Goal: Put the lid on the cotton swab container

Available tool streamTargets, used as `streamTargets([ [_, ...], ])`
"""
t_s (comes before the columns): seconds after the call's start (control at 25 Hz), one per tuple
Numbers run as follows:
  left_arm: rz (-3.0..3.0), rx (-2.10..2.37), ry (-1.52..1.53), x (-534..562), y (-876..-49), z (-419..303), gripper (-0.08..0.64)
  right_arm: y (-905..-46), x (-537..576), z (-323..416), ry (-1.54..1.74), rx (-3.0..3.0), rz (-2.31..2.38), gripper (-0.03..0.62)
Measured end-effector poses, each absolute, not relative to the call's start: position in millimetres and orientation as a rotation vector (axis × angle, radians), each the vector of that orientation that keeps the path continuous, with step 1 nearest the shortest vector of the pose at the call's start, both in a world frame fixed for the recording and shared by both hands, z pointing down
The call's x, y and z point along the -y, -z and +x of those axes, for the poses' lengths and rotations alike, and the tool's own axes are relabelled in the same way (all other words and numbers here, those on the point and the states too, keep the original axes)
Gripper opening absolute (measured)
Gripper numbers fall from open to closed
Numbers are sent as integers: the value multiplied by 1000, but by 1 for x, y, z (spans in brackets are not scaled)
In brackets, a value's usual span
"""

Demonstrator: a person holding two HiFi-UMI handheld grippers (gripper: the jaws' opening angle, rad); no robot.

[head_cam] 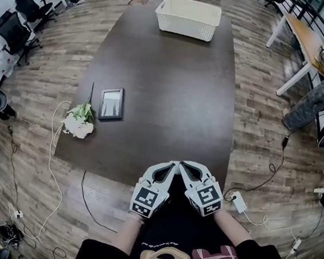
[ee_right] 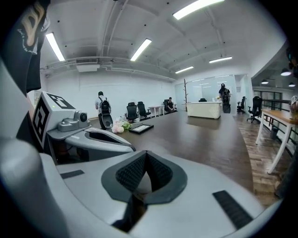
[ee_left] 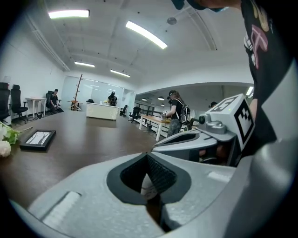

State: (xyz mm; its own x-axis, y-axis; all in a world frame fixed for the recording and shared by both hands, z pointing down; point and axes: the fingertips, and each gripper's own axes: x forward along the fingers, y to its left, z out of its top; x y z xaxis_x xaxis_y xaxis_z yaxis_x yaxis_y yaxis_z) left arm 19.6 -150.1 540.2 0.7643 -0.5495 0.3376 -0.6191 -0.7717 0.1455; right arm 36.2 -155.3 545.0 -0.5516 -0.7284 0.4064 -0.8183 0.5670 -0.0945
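No cotton swab container or lid shows in any view. Both grippers hang side by side over the near edge of the dark table point(head_cam: 175, 90), close to the person's body. My left gripper point(head_cam: 173, 164) has its jaws together with nothing between them, as the left gripper view also shows point(ee_left: 147, 156). My right gripper point(head_cam: 183, 164) sits right beside it, tips almost touching the left one's. Its jaws are likewise together and empty in the right gripper view point(ee_right: 145, 154).
A white woven basket point(head_cam: 189, 17) stands at the table's far end. A framed picture point(head_cam: 111, 104) and a bunch of white flowers point(head_cam: 79, 120) lie at the left edge. Cables and a power adapter point(head_cam: 237, 202) lie on the wooden floor. Office chairs stand at far left.
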Motion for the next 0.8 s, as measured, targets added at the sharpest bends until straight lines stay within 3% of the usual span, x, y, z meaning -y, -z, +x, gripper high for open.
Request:
streamTargets([
  [0.8,2736,927,-401,149,-540,20,3,-545,139,25,-424,2495,1158,6],
])
